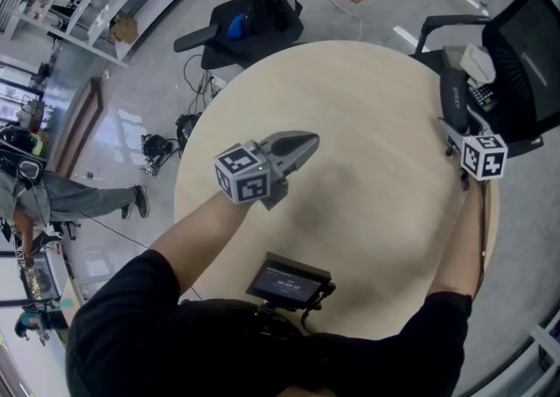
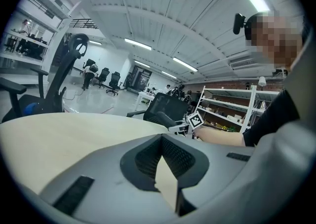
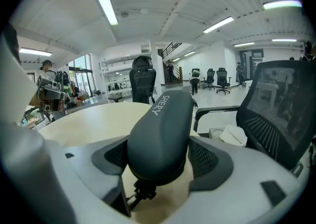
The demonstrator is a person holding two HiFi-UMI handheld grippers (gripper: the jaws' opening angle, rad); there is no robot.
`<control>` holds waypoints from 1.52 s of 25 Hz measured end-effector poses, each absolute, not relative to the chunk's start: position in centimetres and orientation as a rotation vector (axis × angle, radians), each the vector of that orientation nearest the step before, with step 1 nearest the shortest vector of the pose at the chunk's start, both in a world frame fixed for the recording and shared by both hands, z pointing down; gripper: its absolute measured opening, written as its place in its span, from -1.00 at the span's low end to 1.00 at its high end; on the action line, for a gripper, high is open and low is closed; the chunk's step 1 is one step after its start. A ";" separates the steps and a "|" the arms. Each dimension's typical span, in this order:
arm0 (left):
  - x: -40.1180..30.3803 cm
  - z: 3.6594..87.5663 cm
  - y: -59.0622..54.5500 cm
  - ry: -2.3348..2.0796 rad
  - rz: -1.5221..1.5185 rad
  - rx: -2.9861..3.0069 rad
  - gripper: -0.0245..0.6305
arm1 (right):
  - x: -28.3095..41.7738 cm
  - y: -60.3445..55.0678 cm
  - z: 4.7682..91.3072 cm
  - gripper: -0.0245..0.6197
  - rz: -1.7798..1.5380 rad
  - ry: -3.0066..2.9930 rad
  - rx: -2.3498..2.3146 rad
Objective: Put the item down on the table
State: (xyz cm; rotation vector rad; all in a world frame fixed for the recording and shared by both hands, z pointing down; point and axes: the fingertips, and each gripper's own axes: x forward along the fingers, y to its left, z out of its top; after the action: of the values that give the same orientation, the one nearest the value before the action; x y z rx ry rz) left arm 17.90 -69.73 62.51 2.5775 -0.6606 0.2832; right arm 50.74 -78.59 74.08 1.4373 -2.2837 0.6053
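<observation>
My right gripper (image 1: 455,135) pinching dark case (image 3: 160,129) across near end, pads pressed on both flanks; case points away from me, at right rim of round table (image 1: 367,98), near mesh chair (image 1: 525,45); cannot tell whether it touches tabletop; my left gripper (image 1: 302,143) over table, jaws pressed together, empty.

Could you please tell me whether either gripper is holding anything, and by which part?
The right gripper holds the dark case by its near end, with a jaw on each long side. The left gripper is shut and empty.
</observation>
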 end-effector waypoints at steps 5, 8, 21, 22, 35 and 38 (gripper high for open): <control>18.6 62.8 -69.7 -0.647 0.285 2.574 -0.92 | 50.9 -78.5 75.1 0.19 0.575 -2.259 1.439; 18.6 63.5 -69.5 -0.650 0.297 2.561 -0.93 | 50.1 -78.6 75.2 0.75 0.544 -2.278 1.432; 19.0 63.5 -69.2 -0.665 0.294 2.562 -0.92 | 50.8 -79.0 74.5 0.77 0.511 -2.340 1.542; 19.0 63.2 -69.1 -0.667 0.289 2.563 -0.92 | 50.9 -79.0 74.5 0.77 0.514 -2.336 1.559; 16.3 57.3 -67.4 -0.698 0.220 2.622 -0.92 | 48.4 -75.6 64.0 0.50 0.359 -2.371 1.609; 14.7 55.0 -66.6 -0.724 0.188 2.637 -0.92 | 46.1 -73.7 62.3 -0.04 0.359 -2.411 1.584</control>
State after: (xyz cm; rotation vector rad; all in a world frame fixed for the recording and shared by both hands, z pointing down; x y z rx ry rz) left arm 14.71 -66.59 55.01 2.6371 -0.7239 0.1881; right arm 46.14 -73.67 62.26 1.5838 -2.4115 0.3588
